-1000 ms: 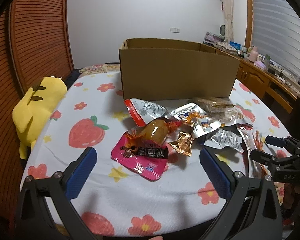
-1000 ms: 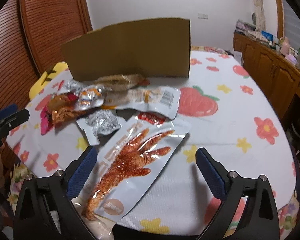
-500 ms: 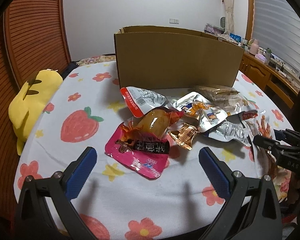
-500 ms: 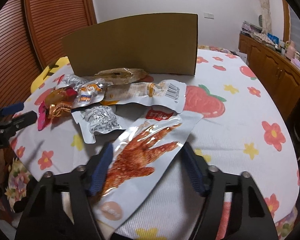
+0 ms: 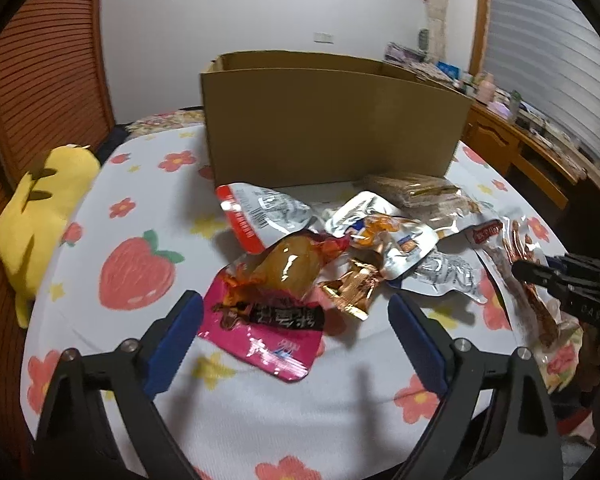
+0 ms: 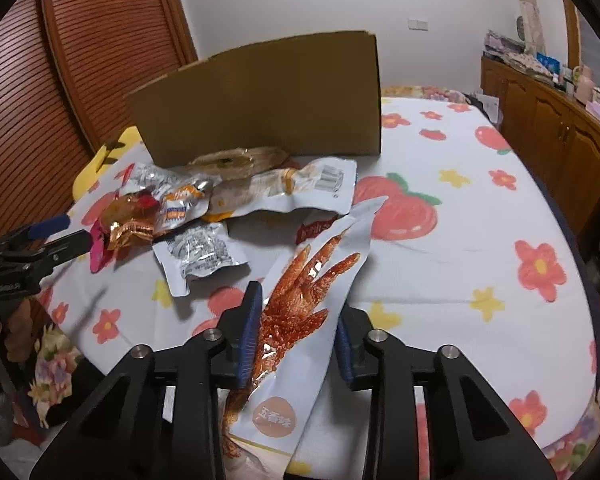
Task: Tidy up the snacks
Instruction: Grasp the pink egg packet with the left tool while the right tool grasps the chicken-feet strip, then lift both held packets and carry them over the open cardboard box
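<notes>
1. Cardboard box (image 5: 332, 128): plain brown, open at the top, upright toward the tabletop's far edge.
2. Chicken-foot pouch (image 6: 300, 312): long white and clear pack showing a reddish claw, at the near edge, its lower part raised off the cloth.
3. Pink pouch (image 5: 264, 332): flat, with a dark label, nearest the tabletop's left side.
4. Amber pack (image 5: 292, 268): glossy, lying on the pink pouch.
5. Silver packets (image 6: 198, 252): crinkled, clustered mid-tabletop before the box.
6. Brown wrapped bars (image 5: 416, 192): against the box's foot.

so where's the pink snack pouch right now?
The pink snack pouch lies at the near-left edge of the snack pile in the left wrist view, between the open left gripper's fingers, under the amber-wrapped snack.
</notes>
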### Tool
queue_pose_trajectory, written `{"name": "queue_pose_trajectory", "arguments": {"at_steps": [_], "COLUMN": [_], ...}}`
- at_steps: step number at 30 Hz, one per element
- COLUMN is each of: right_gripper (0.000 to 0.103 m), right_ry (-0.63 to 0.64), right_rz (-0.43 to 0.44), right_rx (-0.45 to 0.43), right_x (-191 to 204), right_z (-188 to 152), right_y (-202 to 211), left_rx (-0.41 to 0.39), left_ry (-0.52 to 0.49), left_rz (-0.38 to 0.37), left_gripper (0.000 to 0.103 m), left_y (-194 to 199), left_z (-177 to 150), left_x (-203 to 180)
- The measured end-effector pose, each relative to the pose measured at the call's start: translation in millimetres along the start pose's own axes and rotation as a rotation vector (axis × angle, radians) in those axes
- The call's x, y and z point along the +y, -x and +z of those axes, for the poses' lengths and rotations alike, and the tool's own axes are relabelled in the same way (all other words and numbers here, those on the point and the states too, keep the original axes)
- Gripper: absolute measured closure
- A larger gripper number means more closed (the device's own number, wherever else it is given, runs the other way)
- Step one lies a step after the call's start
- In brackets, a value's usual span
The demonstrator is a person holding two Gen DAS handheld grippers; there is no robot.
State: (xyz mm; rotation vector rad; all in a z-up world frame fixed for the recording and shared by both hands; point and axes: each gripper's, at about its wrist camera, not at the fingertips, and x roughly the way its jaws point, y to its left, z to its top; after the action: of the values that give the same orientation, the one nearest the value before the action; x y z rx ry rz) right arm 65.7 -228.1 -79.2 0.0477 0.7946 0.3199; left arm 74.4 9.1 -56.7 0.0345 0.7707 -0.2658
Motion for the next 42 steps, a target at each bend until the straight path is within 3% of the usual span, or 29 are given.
{"name": "queue_pose_trajectory", "arguments": {"at_steps": [5,7,14,17,18,22,24,25,34,35,39,42], "right_gripper": [0.08,0.081,0.088,0.087,0.087,0.088,0.088,0.088,0.088,0.088,0.089,0.089], "right_ry": [0.002,-0.007,0.002,0.009,0.01,0.021,0.023,0.023,-0.011,-0.011,0.003,0.009], "right_rz": [0.011,0.021,0.038,0.034,0.033,0.032,0.034,0.035,0.043,0.043,0.027,0.023], "right_rx": [-0.008,-0.004,-0.025,-0.025,-0.024,-0.022,-0.019,-0.018,-0.019,-0.021,-0.037,-0.04], "right_x": [-1,-3,-3,-3,-3,-2,-3,-4,-20,-20,-22,-23], "right_z": [2,2,6,5,6,5,5,5,8,9,13,15], "right_y": [4,4,12,12,12,14,16,17,20,21,26,27], "left_rx": [0.03,0.047,0.082,0.116,0.125,0.144,0.171,0.179,0.221,0.223,0.213,0.2], "left_ry": [-0.061,-0.049,-0.01,-0.009,-0.015,-0.018,-0.033,-0.038,-0.023,-0.016,0.024,0.019], "left_rz": [-0.018,-0.044,-0.116,-0.097,-0.094,-0.1,-0.091,-0.089,-0.155,-0.167,-0.229,-0.209], "left_gripper": [0.011,0.025,0.034,0.052,0.053,0.051,0.036,0.034,0.033,0.036,0.067,0.068], "left_y": [-8,-11,-16,-27,-31,-38,-43,-46,-55,-55,-46,-40], "left_z": [10,13,25,28,29,35,36,35,27,25,21,17], "left_x": [0,5,21,23,24,26,26,26,27,28,32,32]}}
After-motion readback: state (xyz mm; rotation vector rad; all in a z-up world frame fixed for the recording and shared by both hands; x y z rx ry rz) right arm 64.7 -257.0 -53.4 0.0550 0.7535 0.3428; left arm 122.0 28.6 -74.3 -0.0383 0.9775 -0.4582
